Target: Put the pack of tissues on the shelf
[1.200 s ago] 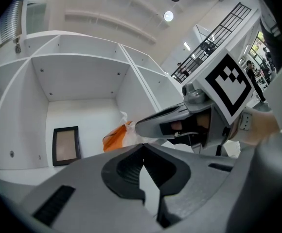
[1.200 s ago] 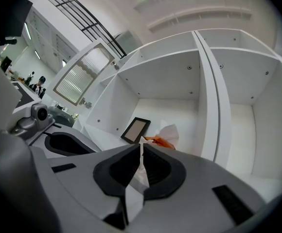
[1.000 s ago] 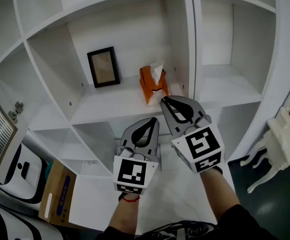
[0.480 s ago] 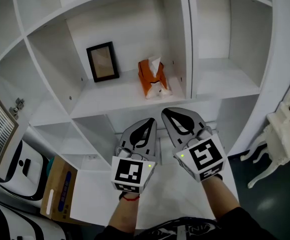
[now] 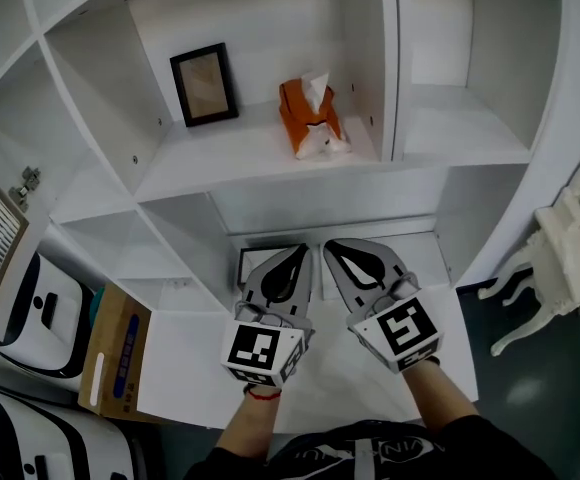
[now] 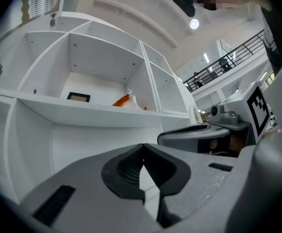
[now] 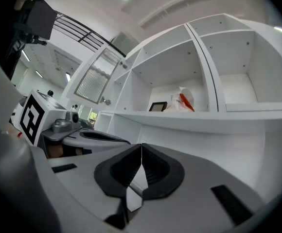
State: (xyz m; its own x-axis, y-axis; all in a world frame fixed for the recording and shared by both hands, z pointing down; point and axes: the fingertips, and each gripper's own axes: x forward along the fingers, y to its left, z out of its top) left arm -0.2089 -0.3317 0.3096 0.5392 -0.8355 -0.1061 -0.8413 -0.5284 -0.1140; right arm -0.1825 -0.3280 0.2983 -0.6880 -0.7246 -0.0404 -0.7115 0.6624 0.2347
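The orange pack of tissues (image 5: 310,118) with white tissue poking out stands on the white shelf board (image 5: 240,163), right of a black picture frame (image 5: 203,86). It also shows far off in the left gripper view as an orange pack (image 6: 123,101) and in the right gripper view (image 7: 185,100). Both grippers hang side by side below the shelf, well short of the pack. My left gripper (image 5: 303,250) is shut and empty. My right gripper (image 5: 327,245) is shut with nothing between its tips.
The white shelving unit has several cubbies; a vertical divider (image 5: 388,58) stands just right of the pack. A cardboard box (image 5: 115,353) and a white appliance (image 5: 40,313) sit at lower left. A white ornate table (image 5: 570,258) is at the right.
Both grippers have drawn back and down from the shelf. The right gripper, close to the pack a second ago, is now well below it. The pack stays on the shelf.
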